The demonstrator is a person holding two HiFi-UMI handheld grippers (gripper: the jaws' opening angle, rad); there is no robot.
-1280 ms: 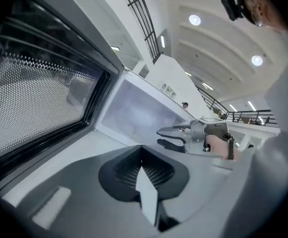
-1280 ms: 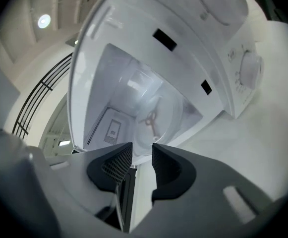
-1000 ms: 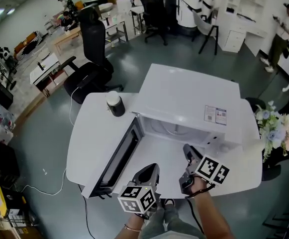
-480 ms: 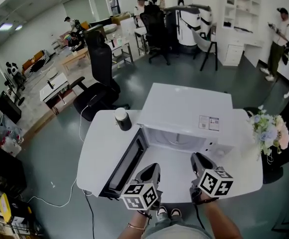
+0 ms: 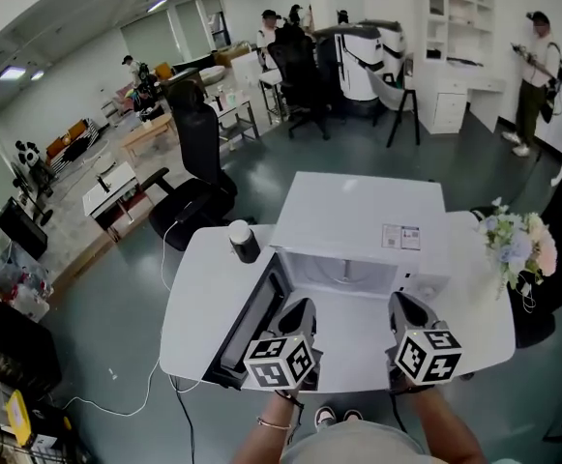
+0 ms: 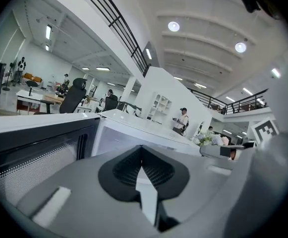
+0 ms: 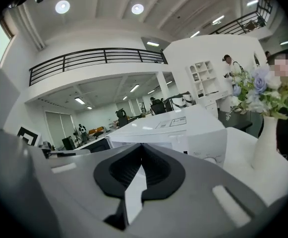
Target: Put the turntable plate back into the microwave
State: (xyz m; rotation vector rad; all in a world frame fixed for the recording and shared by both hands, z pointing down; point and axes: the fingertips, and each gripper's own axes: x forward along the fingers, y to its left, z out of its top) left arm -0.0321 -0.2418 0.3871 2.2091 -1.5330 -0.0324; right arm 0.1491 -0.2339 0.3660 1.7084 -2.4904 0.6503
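Head view shows the microwave (image 5: 363,222) long side crosswise, mouth facing me; my left gripper (image 5: 298,307) is pressed together, my right gripper (image 5: 403,305) has just closed, both empty.

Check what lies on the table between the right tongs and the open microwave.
Nothing: the head view shows only bare table between the microwave and the right tongs, just closed empty.

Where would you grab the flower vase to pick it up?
Probably the vase by its slim white neck, just under the flowers, coming in level from the side: it stands upright, and they block the top.
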